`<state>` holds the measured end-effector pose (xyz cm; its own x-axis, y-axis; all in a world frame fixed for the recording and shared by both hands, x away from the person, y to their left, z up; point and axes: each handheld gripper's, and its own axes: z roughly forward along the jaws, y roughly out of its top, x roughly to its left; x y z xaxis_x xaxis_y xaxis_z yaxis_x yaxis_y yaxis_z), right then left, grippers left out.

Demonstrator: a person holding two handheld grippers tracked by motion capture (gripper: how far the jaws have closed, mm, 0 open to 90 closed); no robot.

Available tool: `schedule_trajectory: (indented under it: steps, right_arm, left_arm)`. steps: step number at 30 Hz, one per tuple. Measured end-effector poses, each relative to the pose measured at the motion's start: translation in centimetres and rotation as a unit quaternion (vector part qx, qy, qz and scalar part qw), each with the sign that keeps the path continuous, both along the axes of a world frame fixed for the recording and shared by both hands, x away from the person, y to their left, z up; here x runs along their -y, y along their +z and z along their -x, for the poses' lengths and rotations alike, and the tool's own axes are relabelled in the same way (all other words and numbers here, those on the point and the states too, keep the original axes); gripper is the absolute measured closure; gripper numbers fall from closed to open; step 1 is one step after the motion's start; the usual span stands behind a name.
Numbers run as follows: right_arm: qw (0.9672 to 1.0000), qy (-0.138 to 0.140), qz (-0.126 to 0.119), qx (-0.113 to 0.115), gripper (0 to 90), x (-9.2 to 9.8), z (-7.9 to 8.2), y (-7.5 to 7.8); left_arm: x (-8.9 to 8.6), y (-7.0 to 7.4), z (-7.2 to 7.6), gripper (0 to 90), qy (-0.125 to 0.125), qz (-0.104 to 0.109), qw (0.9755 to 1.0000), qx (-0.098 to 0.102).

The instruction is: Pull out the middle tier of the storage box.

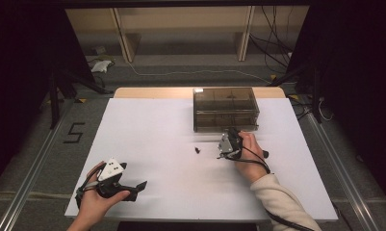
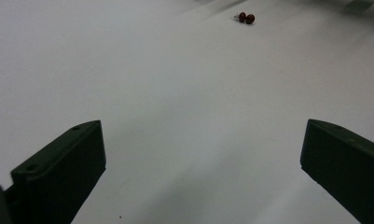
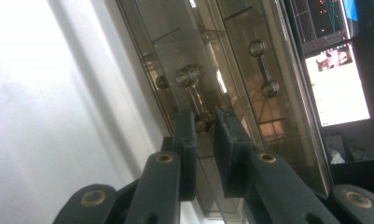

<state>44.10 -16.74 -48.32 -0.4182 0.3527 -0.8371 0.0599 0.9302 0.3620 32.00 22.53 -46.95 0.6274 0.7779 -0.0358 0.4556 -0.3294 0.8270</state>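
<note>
White tabletop (image 1: 171, 144) under dim light, dark floor round it with cables at the top of the high view. We see a smoky clear drawer box (image 1: 225, 109) upper centre-right of that view, at the far edge of the table. In the right gripper view the box runs diagonally up the middle of the frame; two bar handles show on its front. The lower handle (image 3: 195, 93) sits centre frame, its near end between the tips of our right gripper (image 3: 204, 122). Jaws there are drawn close together, only a narrow gap left, pinched on that handle as far as we can tell. The upper handle (image 3: 264, 67) is upper right of centre, untouched. A lit screen (image 3: 336, 81) fills the right edge of that frame.

In the high view the right gripper (image 1: 230, 139) sits just below the box front, hand behind it, cream sleeve (image 1: 282, 199) coming from the lower right.

A small dark red two-bead thing (image 1: 197, 150) lies on the table left of the right gripper, near it but apart; in the left gripper view it sits top centre (image 2: 245, 18), well beyond the jaws.

Our left gripper (image 1: 135, 188) rests lower left in the high view. Its jaws stand wide apart, nothing between them but bare table.
</note>
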Motion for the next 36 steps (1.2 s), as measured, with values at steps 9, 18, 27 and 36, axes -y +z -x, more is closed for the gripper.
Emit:
schedule_trajectory:
  steps: [9,18,27,36]
  right_arm:
    - [1.0,0.003,0.005,-0.001,80.0,0.0,0.3,0.1]
    - [0.9999,0.0,0.004,-0.01,79.5,0.0,0.3,0.0]
    - [0.9986,0.02,0.002,-0.05,61.7,0.7,0.8,1.2]
    - [0.9911,0.051,0.041,-0.116,60.3,3.0,0.1,3.8]
  left_arm:
    - [0.0,0.0,0.0,0.0,0.0,0.0,1.0,0.0]
    - [0.0,0.0,0.0,0.0,-0.001,0.0,1.0,0.0]
    - [0.0,0.0,0.0,0.0,-0.002,-0.002,1.0,-0.001]
    - [0.1,0.0,0.0,0.0,-0.004,-0.004,1.0,-0.001]
